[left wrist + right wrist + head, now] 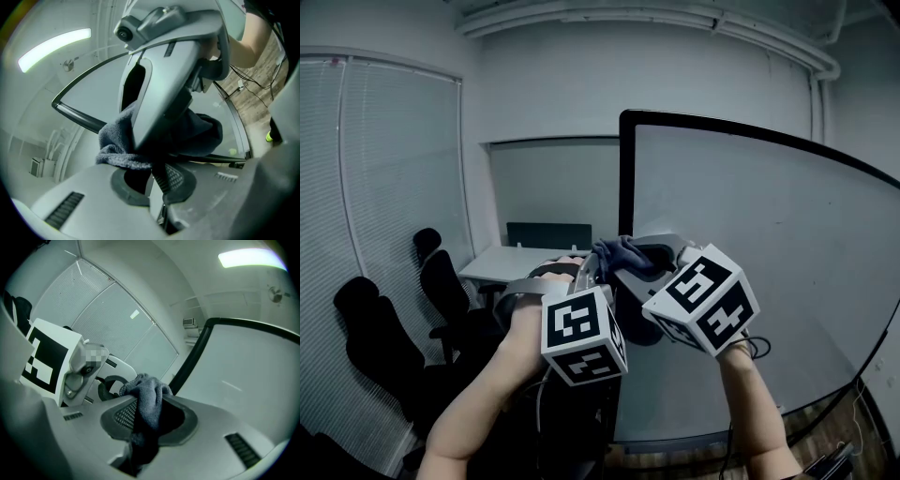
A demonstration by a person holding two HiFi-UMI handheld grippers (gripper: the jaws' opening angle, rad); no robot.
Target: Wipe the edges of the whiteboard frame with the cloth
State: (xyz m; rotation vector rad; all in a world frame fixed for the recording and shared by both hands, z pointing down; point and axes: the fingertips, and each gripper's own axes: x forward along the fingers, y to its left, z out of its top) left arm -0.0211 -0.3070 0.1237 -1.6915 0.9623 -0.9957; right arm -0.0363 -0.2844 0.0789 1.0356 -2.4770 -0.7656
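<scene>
A dark blue-grey cloth (621, 249) hangs between my two grippers, just in front of the left edge of the whiteboard's black frame (625, 178). My right gripper (661, 255) is shut on it: in the right gripper view the cloth (147, 394) runs down between the pads (119, 416). My left gripper (586, 267) meets it from the left. In the left gripper view its jaws stand nearly together with a fold of the cloth (117, 140) at their tips, and the right gripper's body fills the picture above. The frame (192, 352) rises just behind the cloth.
Black office chairs (380, 337) stand at the lower left beside a window with blinds (384, 187). A pale desk (511, 262) sits behind the grippers. The white board surface (769, 253) stretches to the right. Cables lie on the wooden floor (243, 86).
</scene>
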